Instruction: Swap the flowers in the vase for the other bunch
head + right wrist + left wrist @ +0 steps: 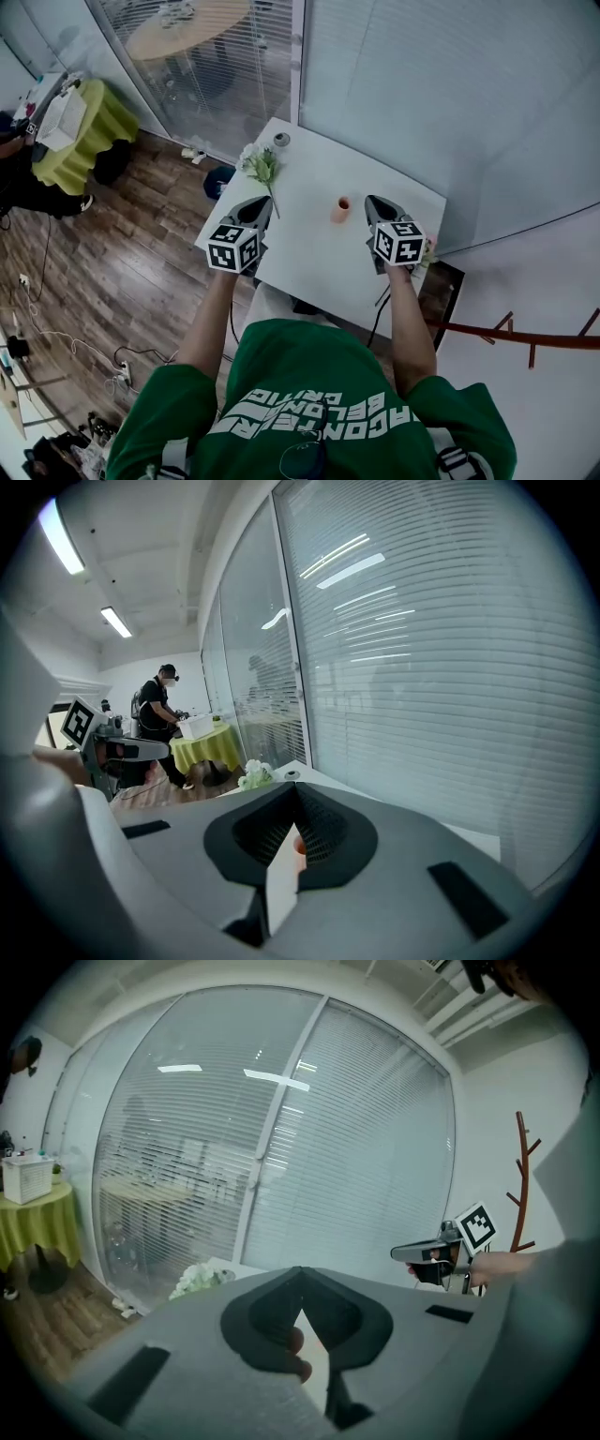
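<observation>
Head view: vase [341,208] stands mid-bench [309,253] and looks empty from above; white bunch [261,167] lies left of the vase and beyond it, well apart; pinkish bunch [427,251] right of the vase at the bench edge, barely showing, identity uncertain. Left gripper [263,204] hangs left of the vase, right gripper [374,202] just right of it; both have jaws closed tip to tip, holding nothing.

Judgement: step in hand is fetching the white bunch; open the left jaws wide, take the stems low, squeeze lightly, steady the vase with the right since it looks tippy.

Count: vases 1; bunches 2; small grey round item [281,140] 1; grippers 2.
</observation>
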